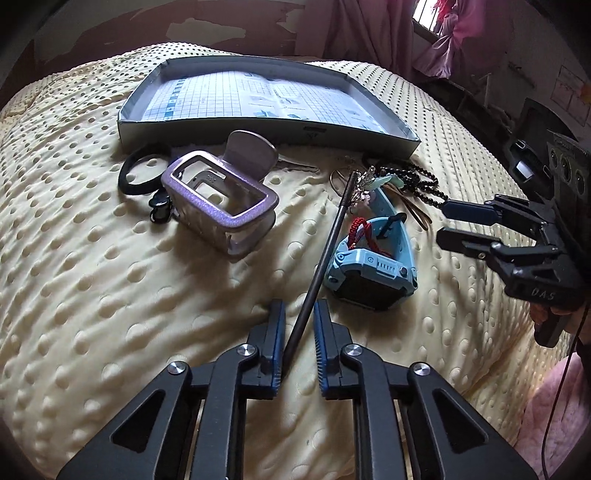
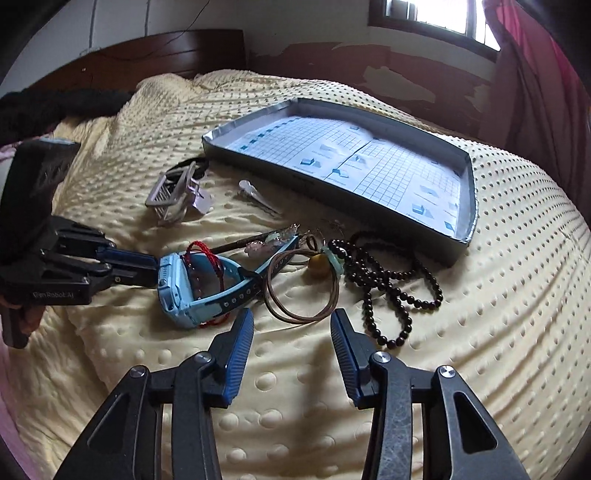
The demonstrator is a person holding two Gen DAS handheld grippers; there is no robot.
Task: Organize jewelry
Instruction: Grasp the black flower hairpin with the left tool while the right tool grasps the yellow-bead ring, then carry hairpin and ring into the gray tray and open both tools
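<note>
yellow dotted blanket [image 1: 110,295] w/ tray [image 1: 258,129], pink curtain [image 1: 369,29]

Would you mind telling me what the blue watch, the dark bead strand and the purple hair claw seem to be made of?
Blue watch: likely matte rubbery plastic, given its moulded strap with punched holes. Dark bead strand: small, glossy round beads, possibly polished wood or stone; the pictures leave it open. Purple hair claw: hard plastic with a satin, faintly glittery finish and moulded teeth.
</note>
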